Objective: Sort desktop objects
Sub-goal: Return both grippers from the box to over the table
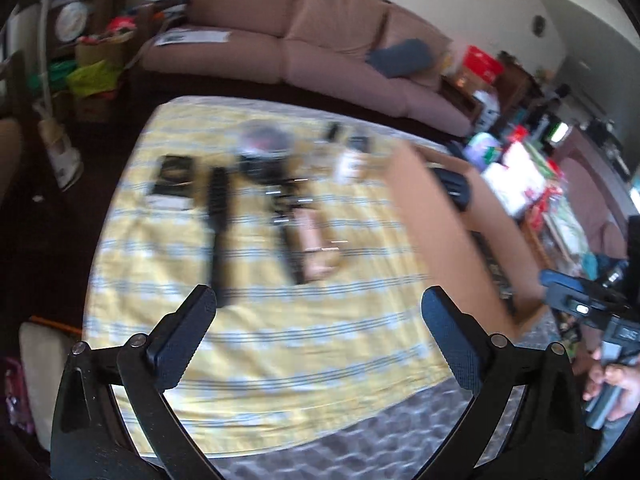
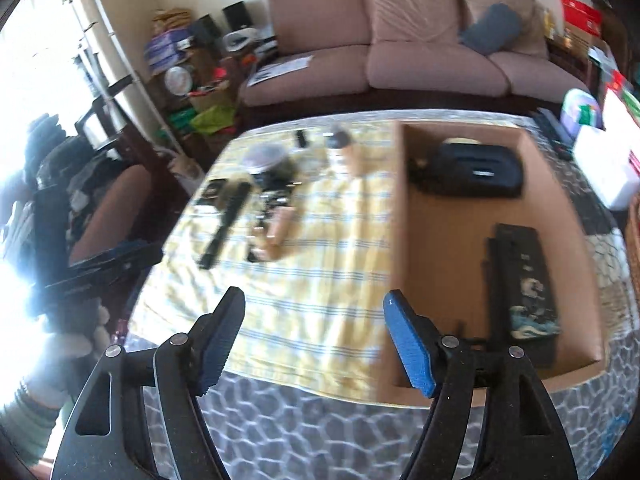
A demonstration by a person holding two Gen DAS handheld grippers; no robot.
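On the yellow striped cloth (image 2: 320, 280) lie a black hairbrush (image 2: 226, 224), a tan tube-like thing (image 2: 278, 232), a dark round container (image 2: 268, 160) and a small flat black case (image 1: 174, 178). The cardboard box (image 2: 440, 260) at the right holds a black pouch (image 2: 476, 170) and a long dark patterned case (image 2: 524, 280). My left gripper (image 1: 320, 308) hovers open and empty over the cloth's near part, short of the black hairbrush (image 1: 220, 232). My right gripper (image 2: 314, 316) is open and empty above the cloth, beside the box's left wall. The views are blurred.
A pink sofa (image 2: 400, 52) stands behind the table. Cluttered boxes and bags (image 2: 192, 80) fill the far left corner. A white box (image 2: 604, 168) and other clutter sit to the right. A grey patterned cover (image 2: 300, 432) shows at the table's near edge.
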